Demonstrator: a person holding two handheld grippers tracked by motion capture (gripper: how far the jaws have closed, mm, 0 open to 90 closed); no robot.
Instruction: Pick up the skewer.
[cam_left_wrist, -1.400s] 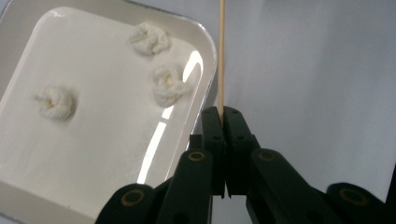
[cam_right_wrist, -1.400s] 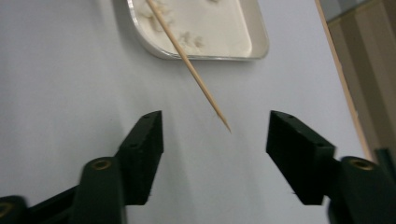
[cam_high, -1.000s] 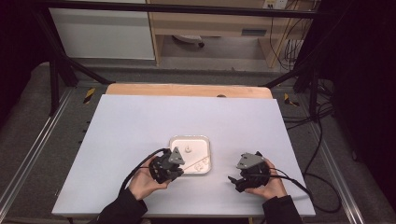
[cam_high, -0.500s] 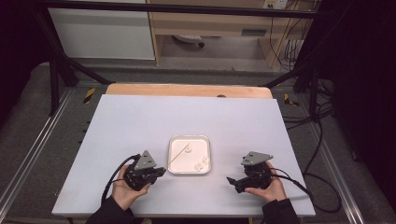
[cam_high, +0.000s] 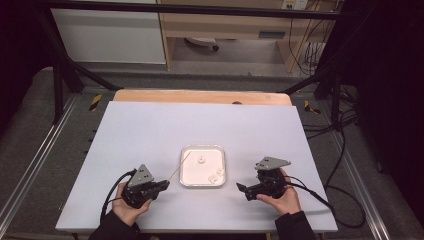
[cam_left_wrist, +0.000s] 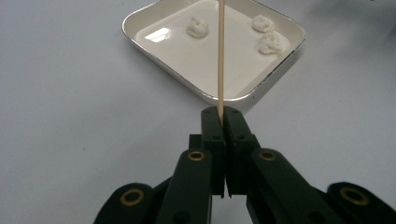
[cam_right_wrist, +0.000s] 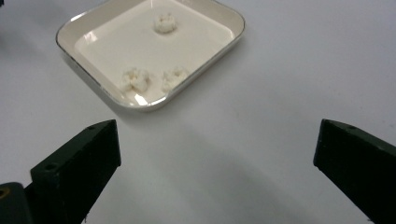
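A square white tray (cam_high: 187, 150) sits near the table's front middle, with three small white lumps (cam_left_wrist: 197, 27) lying in it. To the tray's left, my left gripper (cam_high: 164, 185) is shut on a thin wooden skewer (cam_high: 180, 165) that slants up over the tray's left rim. The left gripper view has the skewer (cam_left_wrist: 220, 56) pinched between the closed jaws of the left gripper (cam_left_wrist: 219, 113), pointing across the tray (cam_left_wrist: 140, 39). My right gripper (cam_high: 242, 190) rests to the tray's right, open and holding nothing. In its own view the right gripper (cam_right_wrist: 215, 154) has its jaws far apart, short of the tray (cam_right_wrist: 84, 70) and the lumps (cam_right_wrist: 134, 78).
The white tabletop (cam_high: 200, 125) spreads wide behind and beside the tray. A wooden strip (cam_high: 200, 96) runs along its far edge. Black frame bars (cam_high: 65, 75) and cables (cam_high: 340, 150) flank the table.
My left gripper has pulled back from the tray to the left and toward the person, skewer in its jaws. The right gripper has shifted slightly toward the front edge.
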